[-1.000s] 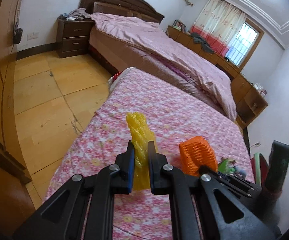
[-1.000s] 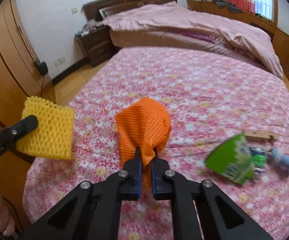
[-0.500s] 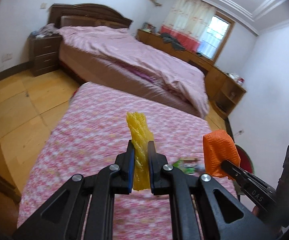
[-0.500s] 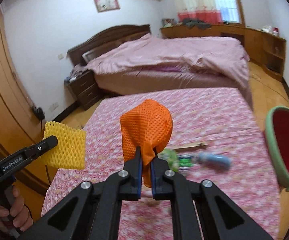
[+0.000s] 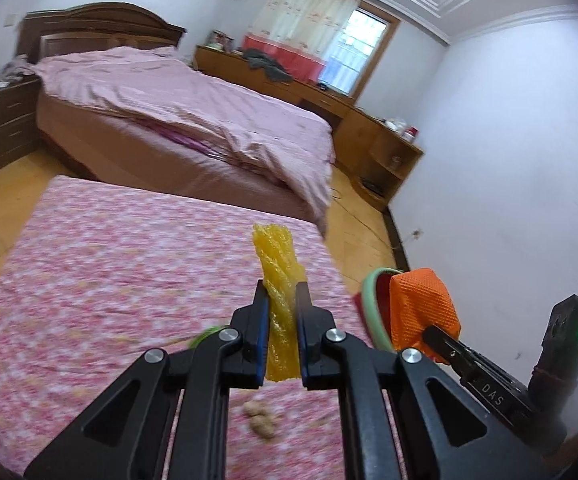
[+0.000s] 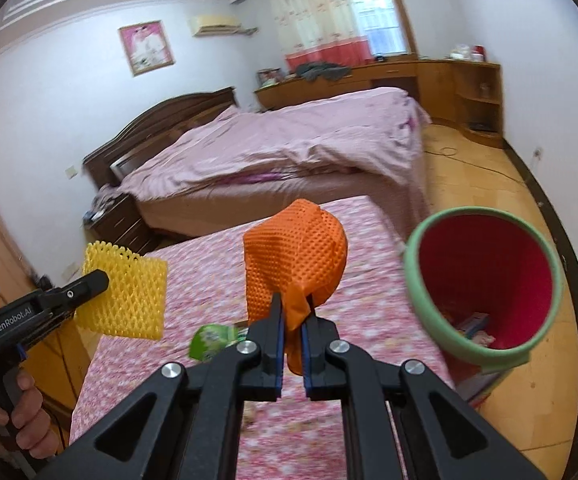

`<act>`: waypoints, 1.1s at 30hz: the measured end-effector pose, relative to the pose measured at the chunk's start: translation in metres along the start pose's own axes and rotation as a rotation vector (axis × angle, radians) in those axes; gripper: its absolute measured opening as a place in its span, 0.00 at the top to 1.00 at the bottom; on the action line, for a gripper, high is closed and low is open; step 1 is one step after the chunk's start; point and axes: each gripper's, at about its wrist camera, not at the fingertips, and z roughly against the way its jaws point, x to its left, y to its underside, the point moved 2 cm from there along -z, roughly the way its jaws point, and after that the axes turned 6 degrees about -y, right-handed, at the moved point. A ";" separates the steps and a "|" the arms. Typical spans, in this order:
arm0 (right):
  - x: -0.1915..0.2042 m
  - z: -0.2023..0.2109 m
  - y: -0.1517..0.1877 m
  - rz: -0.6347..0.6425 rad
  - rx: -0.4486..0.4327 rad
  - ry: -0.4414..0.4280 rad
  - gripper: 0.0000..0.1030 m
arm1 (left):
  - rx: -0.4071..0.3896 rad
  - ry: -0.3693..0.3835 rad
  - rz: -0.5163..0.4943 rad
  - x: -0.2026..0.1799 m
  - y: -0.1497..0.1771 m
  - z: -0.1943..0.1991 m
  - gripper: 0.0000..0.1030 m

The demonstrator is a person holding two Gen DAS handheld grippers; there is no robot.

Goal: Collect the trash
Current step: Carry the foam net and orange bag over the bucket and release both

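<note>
The left gripper (image 5: 281, 296) is closed on a yellow foam net (image 5: 279, 280), which is pinched edge-on between the blue pads and stands upright above them. In the right wrist view the same net (image 6: 127, 292) is seen flat-on at about 9 o'clock, clamped at its left edge by the left gripper (image 6: 101, 278), with a hand (image 6: 13, 420) wrapped round the handle at 8 o'clock.

The right gripper (image 6: 292, 304) is closed on an orange foam net (image 6: 295, 260), whose crumpled lower end is squeezed between the pads while its domed body bulges above them. In the left wrist view this net (image 5: 423, 312) is seen at 4 o'clock, gripped by the right gripper (image 5: 435, 332).

Both nets are held in the air over a table covered with a pink floral cloth (image 6: 209, 276). A red bin with a green rim (image 6: 417, 292) is seen at 3 o'clock of the orange net, beside the table's edge, with some litter lying in its bottom. A green wrapper (image 6: 213, 340) lies on the cloth just left of the right gripper's fingers. A small brownish lump (image 5: 259, 420) lies on the cloth below the left gripper. A bed with a pink quilt (image 6: 289, 144) is seen beyond the table at 12 o'clock.
</note>
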 end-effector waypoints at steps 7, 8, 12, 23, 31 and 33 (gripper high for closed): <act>-0.048 0.015 -0.008 -0.057 -0.042 0.071 0.92 | 0.057 0.062 -0.048 -0.054 -0.002 -0.047 0.90; -0.054 0.017 -0.009 -0.067 -0.048 0.077 0.92 | 0.061 0.066 -0.056 -0.061 -0.001 -0.052 0.90; -0.087 0.024 -0.010 -0.114 -0.075 0.104 0.92 | 0.100 0.095 -0.100 -0.097 0.006 -0.076 0.90; -0.177 0.010 -0.005 -0.254 -0.047 0.181 0.92 | 0.188 0.173 -0.199 -0.174 0.020 -0.153 0.90; -0.220 -0.014 -0.006 -0.313 0.018 0.189 0.88 | 0.316 0.135 -0.243 -0.195 0.048 -0.206 0.90; -0.228 -0.020 -0.005 -0.336 0.047 0.194 0.88 | 0.359 0.144 -0.239 -0.195 0.056 -0.217 0.90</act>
